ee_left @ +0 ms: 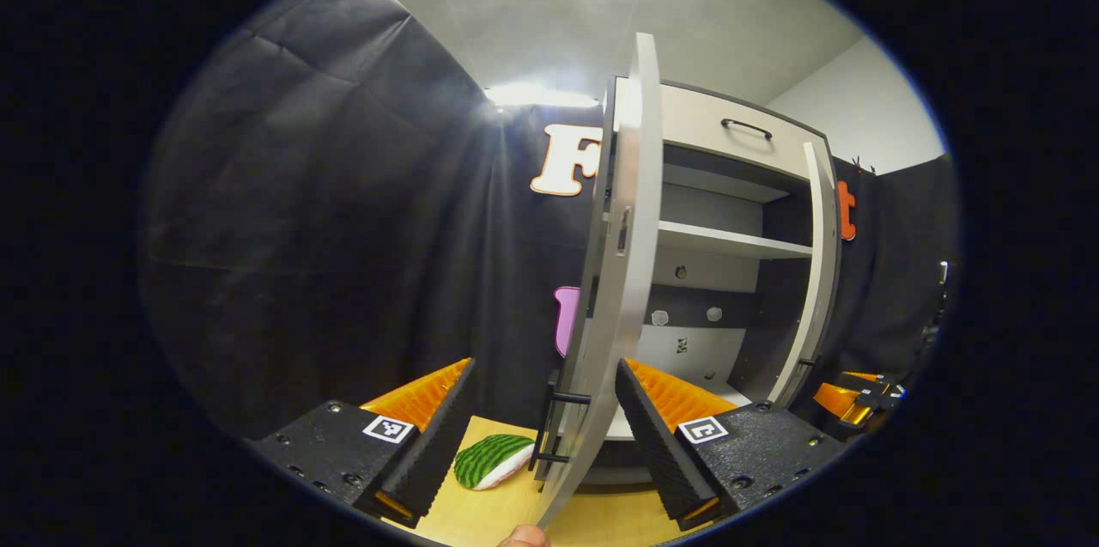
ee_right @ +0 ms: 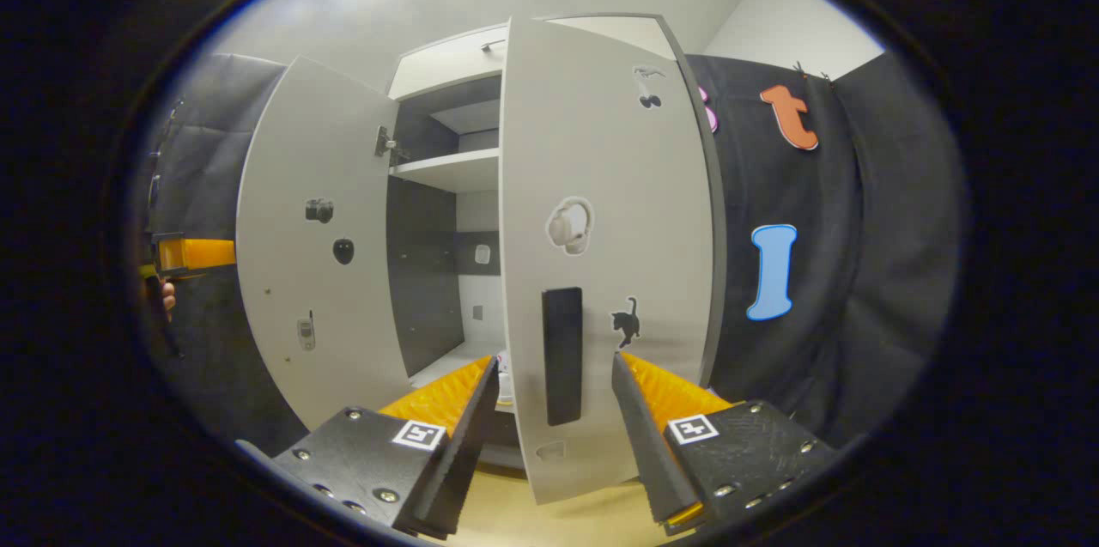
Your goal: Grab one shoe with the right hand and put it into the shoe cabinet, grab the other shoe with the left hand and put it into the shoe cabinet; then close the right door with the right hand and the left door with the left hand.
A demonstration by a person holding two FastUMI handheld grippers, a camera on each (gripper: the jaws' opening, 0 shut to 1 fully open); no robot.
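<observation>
- The cabinet (ee_left: 730, 186) stands open on the counter (ee_left: 489, 513), with a drawer front and dark handle (ee_left: 745, 126) at its top and a pale shelf (ee_left: 730, 240) below that.
- In the left gripper view, the left door (ee_left: 622, 272) is seen almost edge-on, swung out toward the camera; its dark handle (ee_left: 554, 427) sits low on the outer face.
- The left hand-held gripper (ee_left: 543, 418) is spread wide, one finger on each side of that door's lower edge; whether either finger touches the door cannot be told.
- In the same view, the right door (ee_left: 820, 272) stands out at the cabinet's far side, and the other hand-held gripper shows beyond it at the right edge.
- A watermelon-patterned shoe (ee_left: 491, 461) lies on the counter just left of the left door, outside the cabinet, between the left gripper's fingers as seen.
- A fingertip (ee_left: 524, 537) shows at the bottom edge of that view.
- In the right gripper view, the right door (ee_right: 601, 229) faces the camera, partly swung, with small stickers on it and a dark upright handle (ee_right: 562, 355) low on its face.
- The right hand-held gripper (ee_right: 554, 410) is spread wide with the handle between its fingers; the fingers do not press on it.
- The left door (ee_right: 318, 238) stands open at the left of this view, also carrying stickers, with the shelf (ee_right: 446, 169) visible in the gap between the doors.
- Something small and pale (ee_right: 504, 375) sits on the cabinet floor behind the right door's edge; too little shows to name it.
- The left gripper and a hand (ee_right: 167, 296) show at the far left edge.
</observation>
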